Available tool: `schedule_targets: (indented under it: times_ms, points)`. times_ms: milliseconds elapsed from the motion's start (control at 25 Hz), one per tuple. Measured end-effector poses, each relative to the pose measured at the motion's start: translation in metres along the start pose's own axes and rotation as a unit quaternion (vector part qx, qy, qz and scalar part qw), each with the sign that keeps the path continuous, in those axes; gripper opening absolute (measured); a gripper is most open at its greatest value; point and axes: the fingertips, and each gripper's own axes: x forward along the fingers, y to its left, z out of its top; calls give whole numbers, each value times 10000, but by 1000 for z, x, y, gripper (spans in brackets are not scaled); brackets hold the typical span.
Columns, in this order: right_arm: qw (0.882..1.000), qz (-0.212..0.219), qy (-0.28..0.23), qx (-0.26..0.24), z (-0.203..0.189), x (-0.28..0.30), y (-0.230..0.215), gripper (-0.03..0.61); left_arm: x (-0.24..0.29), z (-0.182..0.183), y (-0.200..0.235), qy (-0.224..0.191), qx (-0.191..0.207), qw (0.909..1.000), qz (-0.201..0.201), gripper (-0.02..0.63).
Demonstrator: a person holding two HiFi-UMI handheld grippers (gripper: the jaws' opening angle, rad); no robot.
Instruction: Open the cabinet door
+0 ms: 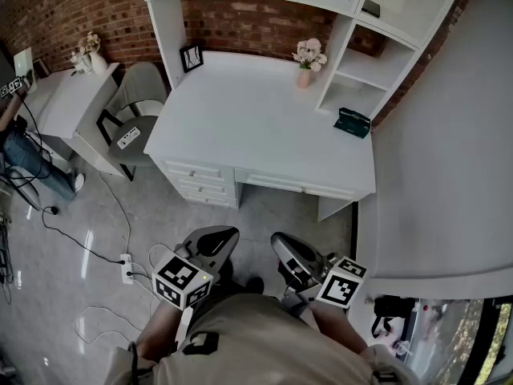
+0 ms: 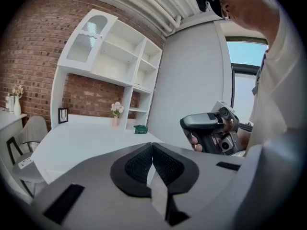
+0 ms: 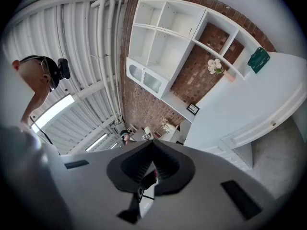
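The white cabinet door (image 2: 88,37) with two glass panes sits closed at the top left of the hutch above the white desk (image 1: 264,119). It also shows in the right gripper view, cabinet door (image 3: 146,79), far off. Both grippers are held low near the person's body, well short of the desk. My left gripper (image 1: 220,239) is shut with nothing between its jaws, left gripper (image 2: 152,147). My right gripper (image 1: 284,247) is shut and empty too, right gripper (image 3: 153,145). Seen from the left gripper, the right gripper's body (image 2: 206,128) is held in a hand.
A pink flower vase (image 1: 307,61), a picture frame (image 1: 191,57) and a green object (image 1: 353,122) stand on the desk. A grey chair (image 1: 132,111) and a side table (image 1: 68,103) are at left, with a person (image 1: 16,135) beyond. A power strip (image 1: 126,268) and cables lie on the floor. A wall (image 1: 449,159) rises at right.
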Motion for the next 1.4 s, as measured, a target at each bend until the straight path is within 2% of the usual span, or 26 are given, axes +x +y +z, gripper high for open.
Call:
schedule_targets:
  times_ms: [400,840,1040,1400]
  points:
    - [9999,-35,-84,-48,0,25,8,26,-12,13,28,-261,-21,9996,95,17]
    - [9989,453,95,6,-11,56,20,26,-26,13,51,-223,-12,9995,218,17]
    - [9989,420,138,129,-12,72,17,26,-30,15,66,-195,5,9995,252,17]
    - [9986,342,398,-25,-14,104,16,26,-32,23,98,-279,-4,9992,269,15]
